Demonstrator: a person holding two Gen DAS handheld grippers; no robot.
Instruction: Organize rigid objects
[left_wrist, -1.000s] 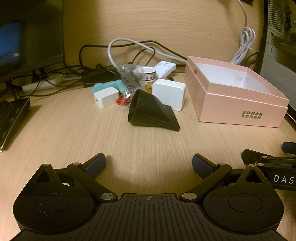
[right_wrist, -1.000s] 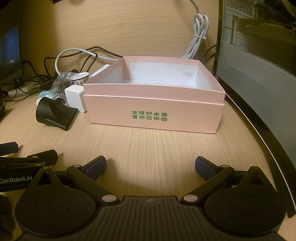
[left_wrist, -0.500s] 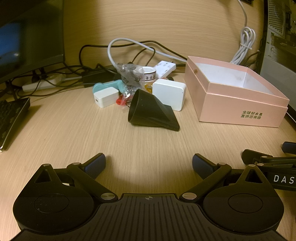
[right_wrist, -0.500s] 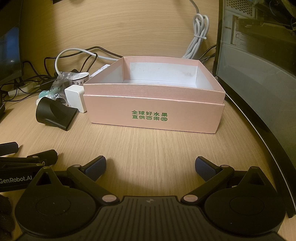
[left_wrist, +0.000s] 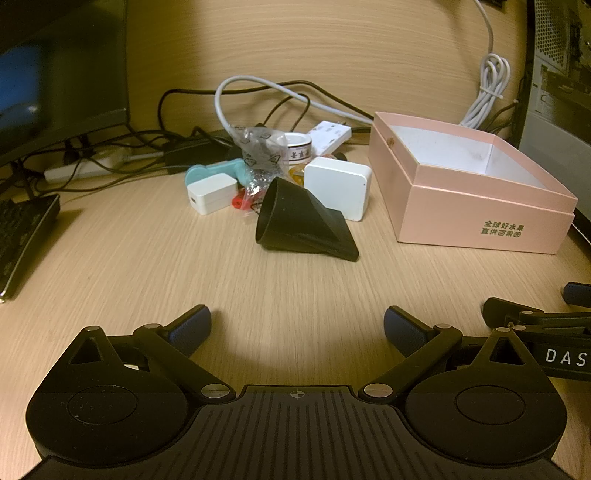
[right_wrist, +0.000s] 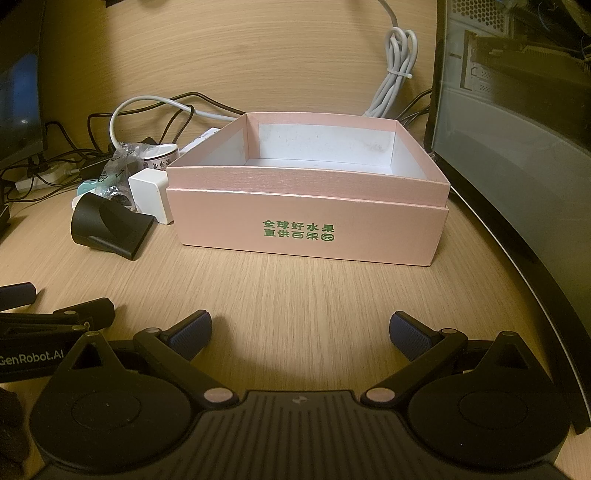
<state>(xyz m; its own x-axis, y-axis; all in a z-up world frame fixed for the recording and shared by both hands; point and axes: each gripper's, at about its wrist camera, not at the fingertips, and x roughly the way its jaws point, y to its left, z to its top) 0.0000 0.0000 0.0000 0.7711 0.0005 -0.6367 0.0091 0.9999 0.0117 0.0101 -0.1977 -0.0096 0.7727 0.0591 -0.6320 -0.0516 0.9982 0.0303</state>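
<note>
Lying on its side on the wooden desk (left_wrist: 110, 258), a black nozzle (left_wrist: 301, 225) sits straight ahead of the left claw (left_wrist: 297, 325), well apart from its tips, wide mouth turned toward the claw's left. Just behind it crowd a big white charger (left_wrist: 338, 190), a small white adapter (left_wrist: 210, 192), a teal piece (left_wrist: 221, 170), a crinkled plastic bag (left_wrist: 256, 153) and a roll of tape (left_wrist: 295, 147). Ahead and to the right stands an open pink box (left_wrist: 476, 210), its white inside bare. The left claw is spread wide and holds nothing. The right claw (right_wrist: 301, 330), likewise wide apart and empty, faces the box (right_wrist: 306, 221) head-on, with the nozzle (right_wrist: 109, 227) off to its left. Cables (left_wrist: 266, 92) trail along the back wall.
</note>
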